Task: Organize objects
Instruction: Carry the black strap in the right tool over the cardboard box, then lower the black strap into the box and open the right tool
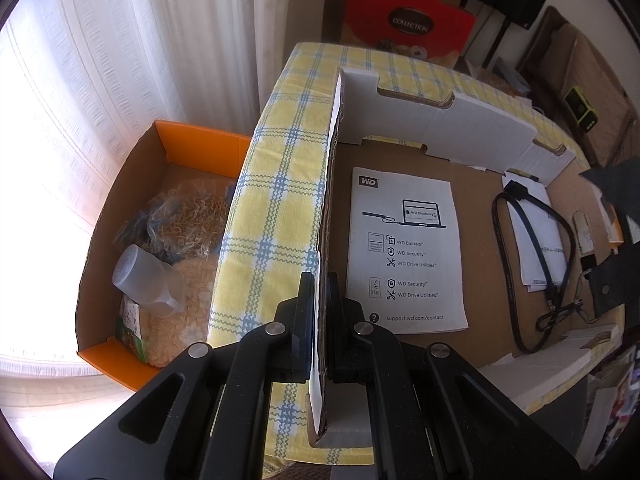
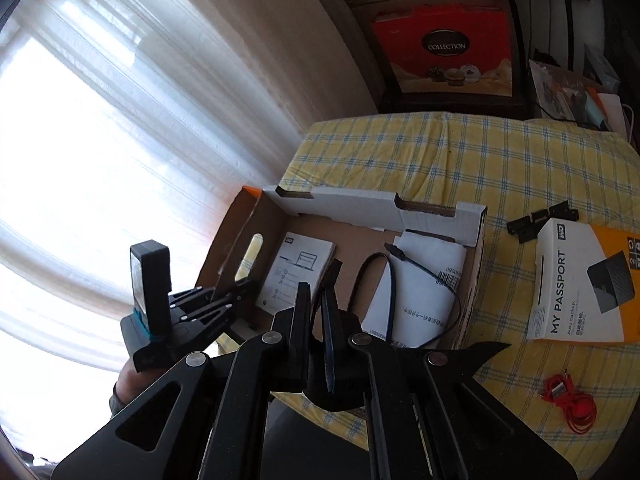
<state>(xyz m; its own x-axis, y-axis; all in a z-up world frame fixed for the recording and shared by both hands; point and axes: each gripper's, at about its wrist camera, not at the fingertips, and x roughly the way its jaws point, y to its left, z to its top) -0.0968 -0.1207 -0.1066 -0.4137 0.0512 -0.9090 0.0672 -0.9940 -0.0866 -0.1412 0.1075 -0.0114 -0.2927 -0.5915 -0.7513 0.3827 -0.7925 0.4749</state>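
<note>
- Pinched hard with the left gripper (image 1: 318, 280): the left wall of the open cardboard box (image 1: 400, 92), jaws closed flat on both faces of the card, nothing else in them.
- Closed with the right gripper (image 2: 318, 292) on a thin black sheet (image 2: 328, 340) standing edge-on between the pads, with jagged black parts spreading past the jaws to the right; material too dark to tell, probably a packaging insert.
- Poised above the near edge of the box, black sheet not yet down inside.
- Already flat on the box floor: a printed manual (image 1: 404, 248) at the left, a white leaflet (image 1: 540, 240) at the right with a looped black cable (image 1: 532, 248) across it.
- Out on the checked cloth (image 2: 400, 152), right of the box and well apart from it: a My Passport carton (image 2: 580, 280), a small black bracket (image 2: 540, 220) just beyond it, a coiled red cable (image 2: 572, 404) nearer.
- Likely step in hand: lowering the black sheet into the box beside or on top of the papers.
- Brace the wall firmly with the left grip so the light box neither slides on the cloth nor tips.
- Tilt the sheet towards flat before lowering, clear of the near wall, so no point catches the rim.
- Aim away from the cable loop, since a snagged corner could drag cable and leaflet out of place.
- Open the right jaws only once the sheet rests on the floor.
</note>
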